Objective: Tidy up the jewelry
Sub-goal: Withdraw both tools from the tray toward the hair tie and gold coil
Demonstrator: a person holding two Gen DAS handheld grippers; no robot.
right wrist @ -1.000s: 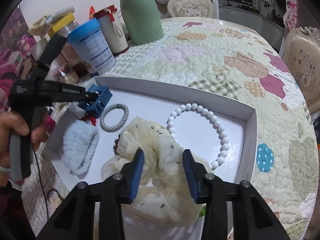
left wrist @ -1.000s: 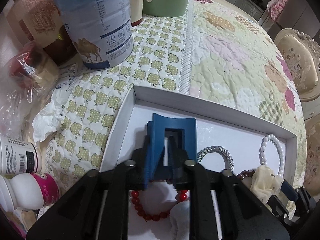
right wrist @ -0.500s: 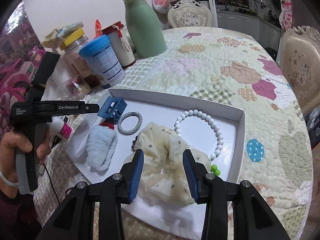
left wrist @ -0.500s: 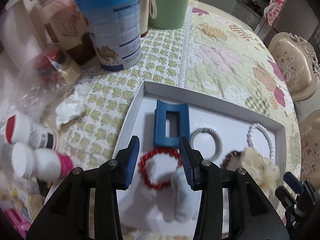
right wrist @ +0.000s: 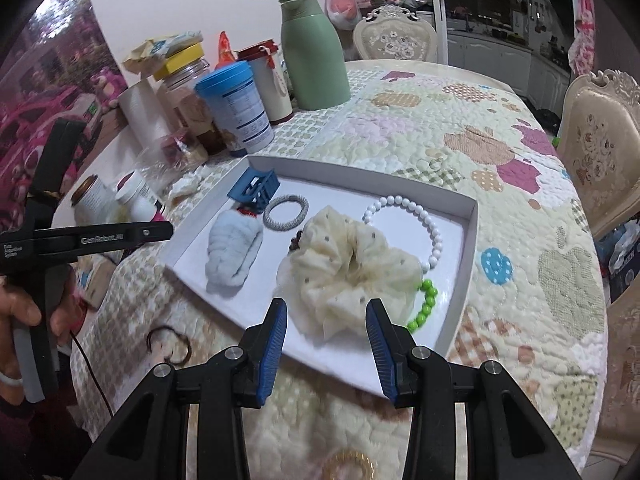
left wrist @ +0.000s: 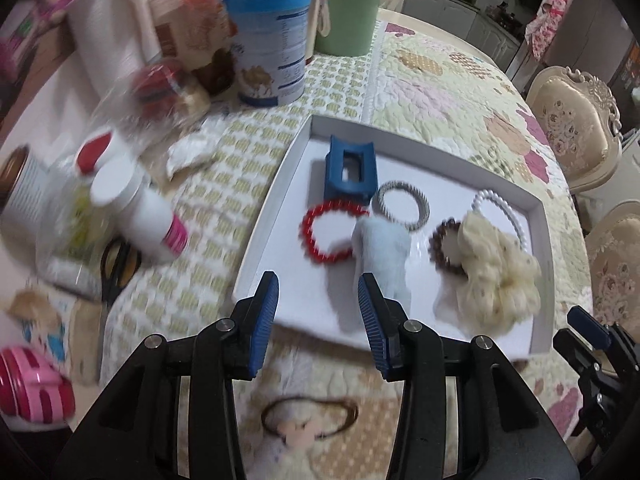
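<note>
The left hand-held gripper (left wrist: 318, 316) has let go of the blue hair clip (left wrist: 351, 171), now resting in the white tray's (left wrist: 264, 232) far corner, and has drawn back empty. The right hand-held gripper (right wrist: 326, 344) hangs released. A brown hair tie (left wrist: 308, 416) waits on the counter.

I am in a home, at a dining table (right wrist: 460, 128) under a quilted patchwork cloth. Ornate cream chairs (right wrist: 394, 40) stand round it, white kitchen cabinets (right wrist: 492, 56) line the far wall, and a green thermos (right wrist: 314, 54) and food jars (right wrist: 184, 92) crowd one side.
</note>
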